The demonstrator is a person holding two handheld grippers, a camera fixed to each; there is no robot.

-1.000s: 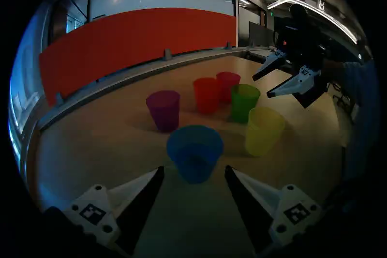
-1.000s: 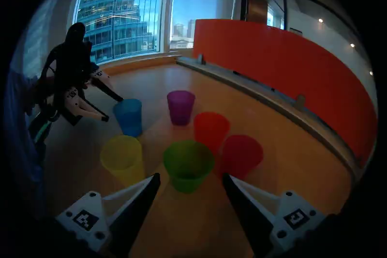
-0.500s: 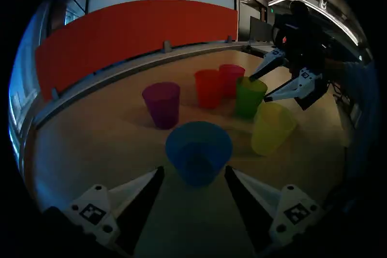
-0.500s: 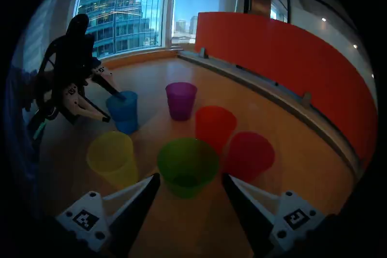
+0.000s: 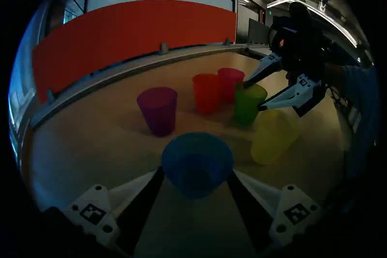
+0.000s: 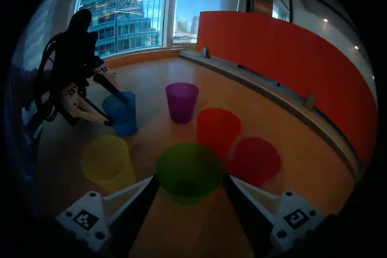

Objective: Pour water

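Cups stand in a loose ring on the desk [image 5: 92, 146]. The blue cup [image 5: 197, 163] is the purple cup's [image 5: 157, 110] neighbour in the ring. The green cup [image 6: 188, 171] stands across the ring from the purple cup.

The left tongs [image 5: 194, 173] are released, with their fingers astride the blue cup. The right tongs [image 6: 190, 180] are likewise released, astride the green cup.

Recommended procedure:
- Close each pair squarely on the cup wall, below the rim.
- Press lightly, since thin plastic probably flexes.
- Lift the source cup upright, then tilt it slowly over the receiver.
- Keep clear of the yellow cup [image 6: 106, 161], which stands across the ring from the purple cup, beside the green one.

Not determinable:
- Whether the fingers already touch the cup walls.
- Whether either cup holds water, given the dim light.
- Which cup is the source.
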